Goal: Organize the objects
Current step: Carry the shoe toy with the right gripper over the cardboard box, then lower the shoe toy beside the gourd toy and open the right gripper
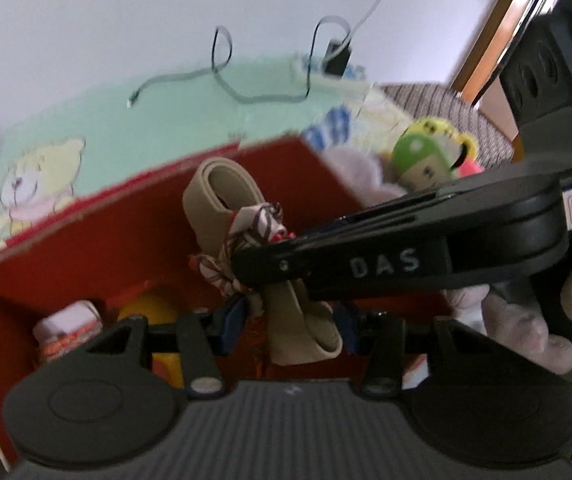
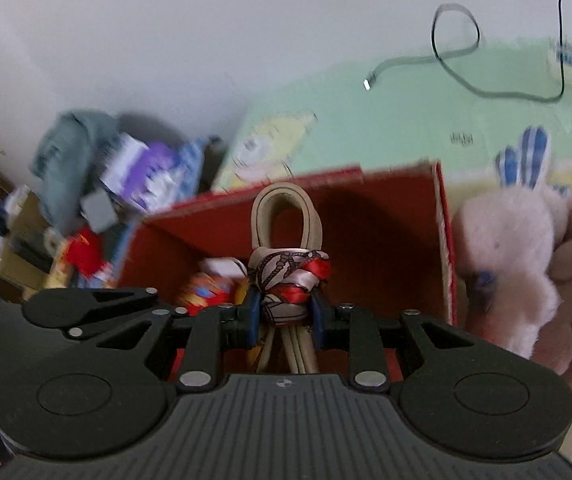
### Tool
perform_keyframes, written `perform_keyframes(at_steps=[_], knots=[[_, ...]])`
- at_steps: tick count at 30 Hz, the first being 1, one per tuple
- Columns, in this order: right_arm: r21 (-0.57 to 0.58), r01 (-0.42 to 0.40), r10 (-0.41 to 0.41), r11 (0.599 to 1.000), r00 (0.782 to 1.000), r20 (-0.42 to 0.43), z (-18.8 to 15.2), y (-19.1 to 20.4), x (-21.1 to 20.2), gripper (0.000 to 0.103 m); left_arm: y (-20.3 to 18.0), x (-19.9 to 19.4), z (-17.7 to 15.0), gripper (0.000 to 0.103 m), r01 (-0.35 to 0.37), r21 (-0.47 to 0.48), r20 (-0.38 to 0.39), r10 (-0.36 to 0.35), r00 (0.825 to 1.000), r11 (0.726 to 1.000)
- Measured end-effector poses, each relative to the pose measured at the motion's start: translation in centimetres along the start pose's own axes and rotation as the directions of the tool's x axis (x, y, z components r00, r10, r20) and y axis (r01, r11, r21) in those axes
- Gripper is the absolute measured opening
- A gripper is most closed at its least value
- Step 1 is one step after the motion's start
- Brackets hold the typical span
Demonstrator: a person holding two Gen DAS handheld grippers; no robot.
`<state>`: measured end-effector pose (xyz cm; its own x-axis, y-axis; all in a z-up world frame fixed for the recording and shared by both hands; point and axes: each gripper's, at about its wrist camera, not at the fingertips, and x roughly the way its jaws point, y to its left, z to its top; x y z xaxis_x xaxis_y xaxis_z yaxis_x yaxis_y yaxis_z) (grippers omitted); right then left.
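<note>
Fingers of our right gripper (image 2: 285,310) pinch the red-and-white patterned scarf knot (image 2: 288,276) that is tied around the beige belt (image 2: 286,210); fingers of our left gripper (image 1: 286,326) close on the lower end of that same belt (image 1: 306,332). We carry the bundle over the open red box (image 2: 390,240), at the centre of both frames, with its loop rising above the scarf.

As we judge it, the task is partly done: a white packet with orange print (image 1: 68,334) and something yellow (image 1: 148,312) already lie in the box's lower left corner, while the belt bundle is not yet set down. Left outside are the pink plush rabbit (image 2: 514,264) just right of the box and a small green-capped doll (image 1: 422,156) at upper right.

Our left view alone shows the right gripper's black arm crossing from the right, and the doll. Our right view alone shows a blurred heap of clothes and packets (image 2: 98,184) at the left. Both show the green mat (image 2: 426,120) and a loose cable (image 2: 458,56) behind.
</note>
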<state>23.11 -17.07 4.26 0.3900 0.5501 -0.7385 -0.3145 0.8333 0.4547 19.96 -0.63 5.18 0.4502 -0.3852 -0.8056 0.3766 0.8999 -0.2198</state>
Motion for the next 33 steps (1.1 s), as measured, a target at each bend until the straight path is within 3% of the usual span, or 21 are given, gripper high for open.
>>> perform_keyframes(at_steps=[8, 12, 17, 24, 33], knots=[[-0.016, 0.079, -0.080, 0.997, 0.983, -0.164, 0.0, 0.1, 4.5, 0.027, 2.3, 1.2, -1.9, 0.051, -0.091, 0.046, -0.087, 0.094, 0.992, 0.995], [-0.018, 0.111, -0.112, 0.994, 0.963, -0.244, 0.1, 0.3, 6.1, 0.027, 3.6, 1.3, -2.5, 0.053, -0.117, 0.072, -0.112, 0.125, 0.986, 0.990], [-0.003, 0.171, -0.164, 0.985, 0.940, -0.299, 0.7, 0.2, 7.2, 0.028, 5.5, 1.9, -2.7, 0.056, -0.164, 0.040, -0.128, 0.168, 0.977, 0.986], [0.019, 0.167, -0.150, 0.986, 0.927, -0.344, 0.9, 0.2, 8.4, 0.029, 5.6, 3.0, -2.5, 0.056, -0.192, 0.033, -0.158, 0.194, 0.968, 0.981], [0.041, 0.137, -0.114, 0.990, 0.929, -0.351, 0.9, -0.3, 8.3, 0.034, 6.2, 3.7, -2.3, 0.060, -0.221, -0.006, -0.189, 0.215, 0.958, 0.975]])
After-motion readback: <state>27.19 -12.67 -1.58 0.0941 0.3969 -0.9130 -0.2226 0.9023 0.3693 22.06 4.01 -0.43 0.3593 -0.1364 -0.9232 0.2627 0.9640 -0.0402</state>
